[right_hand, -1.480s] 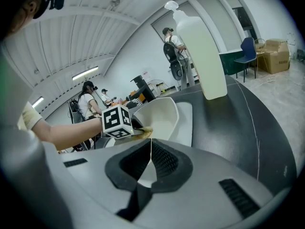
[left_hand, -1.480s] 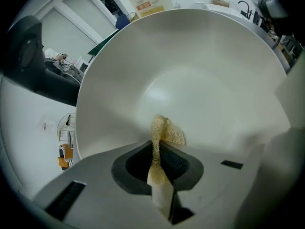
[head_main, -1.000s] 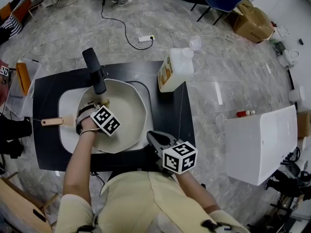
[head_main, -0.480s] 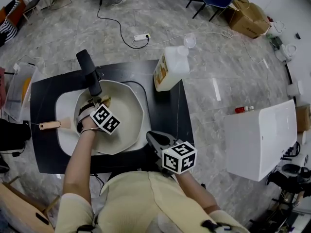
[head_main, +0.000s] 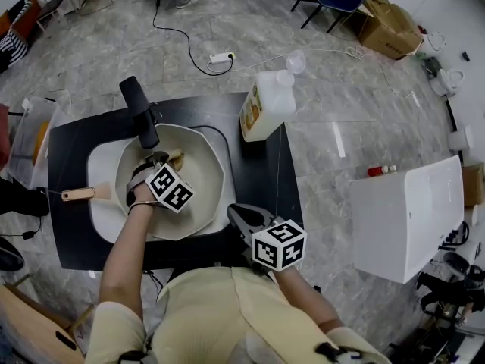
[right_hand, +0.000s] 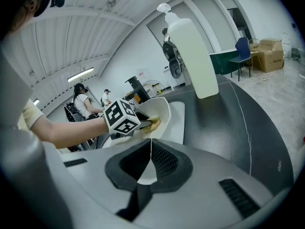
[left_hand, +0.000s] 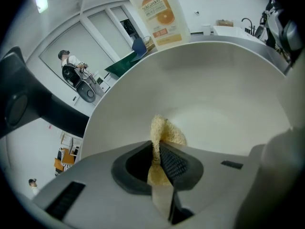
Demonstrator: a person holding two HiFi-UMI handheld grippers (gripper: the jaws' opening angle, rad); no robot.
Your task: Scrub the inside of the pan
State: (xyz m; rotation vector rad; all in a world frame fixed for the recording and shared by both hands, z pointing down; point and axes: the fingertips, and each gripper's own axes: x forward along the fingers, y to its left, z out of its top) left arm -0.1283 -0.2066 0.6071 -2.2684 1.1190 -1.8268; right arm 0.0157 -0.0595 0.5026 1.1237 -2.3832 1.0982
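Items in your workspace:

- Pan (head_main: 198,184): pale, wide, black handle (head_main: 142,114) pointing away from you. It sits on a white tray (head_main: 101,161) on the black table (head_main: 261,177).
- Left gripper (head_main: 163,159): reaches down inside the pan, near the handle side. Your left gripper view shows its jaws (left_hand: 159,149) clamped on a yellow sponge (left_hand: 165,129), whose free end sticks out in front against the pan's inner wall (left_hand: 214,89). The right gripper view shows the same gripper (right_hand: 143,123) and sponge low in the bowl (right_hand: 160,109).
- Sponge (head_main: 176,156): in the pan, held by your left gripper.
- Right gripper (head_main: 236,213): at the pan's near right rim. Its jaws (right_hand: 151,149) are closed tight, pinching the thin white rim between them.
- Bottle (head_main: 267,106): pale, with pump top, upright on the table's far right corner, apart from the pan; orange-printed label faces the left gripper (left_hand: 157,13).
- Wooden handle (head_main: 79,193): lies across the tray's left edge, just beside the pan.
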